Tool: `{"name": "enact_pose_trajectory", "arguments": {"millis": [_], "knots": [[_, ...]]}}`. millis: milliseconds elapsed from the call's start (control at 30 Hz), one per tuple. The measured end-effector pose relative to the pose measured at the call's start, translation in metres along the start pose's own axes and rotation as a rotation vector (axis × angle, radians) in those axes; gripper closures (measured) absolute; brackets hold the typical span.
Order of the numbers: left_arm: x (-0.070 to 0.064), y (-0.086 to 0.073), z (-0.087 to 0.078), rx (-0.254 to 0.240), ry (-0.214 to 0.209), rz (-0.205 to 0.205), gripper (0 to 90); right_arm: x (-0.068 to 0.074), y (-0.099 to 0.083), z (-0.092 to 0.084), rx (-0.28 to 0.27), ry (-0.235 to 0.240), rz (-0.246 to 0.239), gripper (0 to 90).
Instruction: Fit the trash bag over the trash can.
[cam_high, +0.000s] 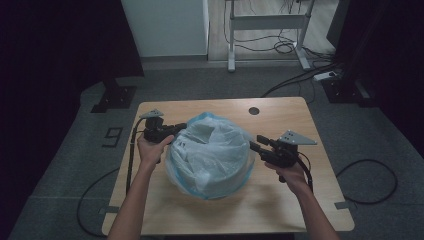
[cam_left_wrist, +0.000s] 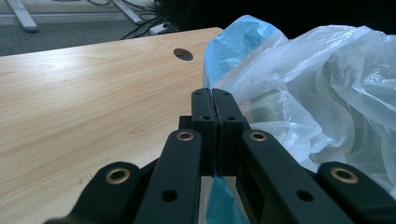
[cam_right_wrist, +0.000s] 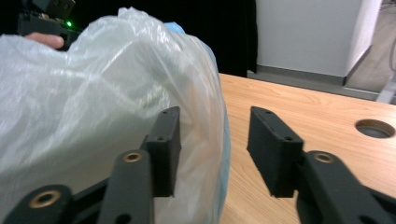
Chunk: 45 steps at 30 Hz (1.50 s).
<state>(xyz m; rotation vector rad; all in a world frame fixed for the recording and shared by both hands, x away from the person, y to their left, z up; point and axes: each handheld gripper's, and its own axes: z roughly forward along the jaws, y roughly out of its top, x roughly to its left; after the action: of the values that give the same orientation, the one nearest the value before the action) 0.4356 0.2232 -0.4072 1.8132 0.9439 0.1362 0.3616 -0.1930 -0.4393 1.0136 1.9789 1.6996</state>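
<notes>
A crumpled translucent white plastic bag (cam_high: 212, 150) lines a round light blue bin (cam_high: 210, 192) in the middle of the light wooden surface (cam_high: 280, 210). The left hand-held gripper (cam_high: 176, 129) pinches the bag's edge with its jaws pressed together. The right hand-held gripper (cam_high: 252, 145) stands spread at the bag's other side; its jaws press on nothing.

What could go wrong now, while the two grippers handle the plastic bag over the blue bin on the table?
1. The left gripper is shut on the edge of the plastic bag; a hard pull could tear the thin film.
2. The right gripper is open with the bag's side bulging between its jaws; closing here may catch loose film and not the rim.
3. Pulling from one side only could tip or slide the blue bin on the table.
</notes>
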Motion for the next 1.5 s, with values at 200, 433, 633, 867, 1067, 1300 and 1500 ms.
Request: {"name": "enact_pose_trajectory", "arguments": {"millis": [200, 433, 633, 867, 1067, 1300, 1500], "knots": [[0.000, 0.000, -0.002, -0.004, 0.006, 0.008, 88.3, -0.001, 0.002, 0.010, 0.015, 0.018, -0.009, 89.2], [-0.002, 0.000, -0.002, 0.008, 0.034, 0.020, 88.6, -0.002, -0.004, 0.024, 0.077, -0.088, 0.018, 89.4], [-0.003, -0.004, 0.004, 0.064, 0.073, 0.025, 89.1, -0.002, -0.016, 0.038, 0.156, -0.124, 0.048, 89.4], [0.002, -0.015, 0.009, 0.096, 0.072, 0.002, 89.1, 0.001, -0.030, 0.049, 0.235, -0.146, 0.068, 89.4], [0.003, -0.020, 0.009, 0.112, 0.071, -0.007, 88.9, 0.002, -0.036, 0.051, 0.259, -0.148, 0.066, 89.3], [0.005, -0.025, 0.006, 0.103, 0.064, -0.017, 88.3, -0.001, -0.040, 0.046, 0.262, -0.153, 0.081, 89.1], [0.003, -0.023, -0.005, 0.010, 0.107, -0.005, 62.2, 0.000, -0.032, 0.031, 0.150, -0.214, 0.110, 58.6]]}}
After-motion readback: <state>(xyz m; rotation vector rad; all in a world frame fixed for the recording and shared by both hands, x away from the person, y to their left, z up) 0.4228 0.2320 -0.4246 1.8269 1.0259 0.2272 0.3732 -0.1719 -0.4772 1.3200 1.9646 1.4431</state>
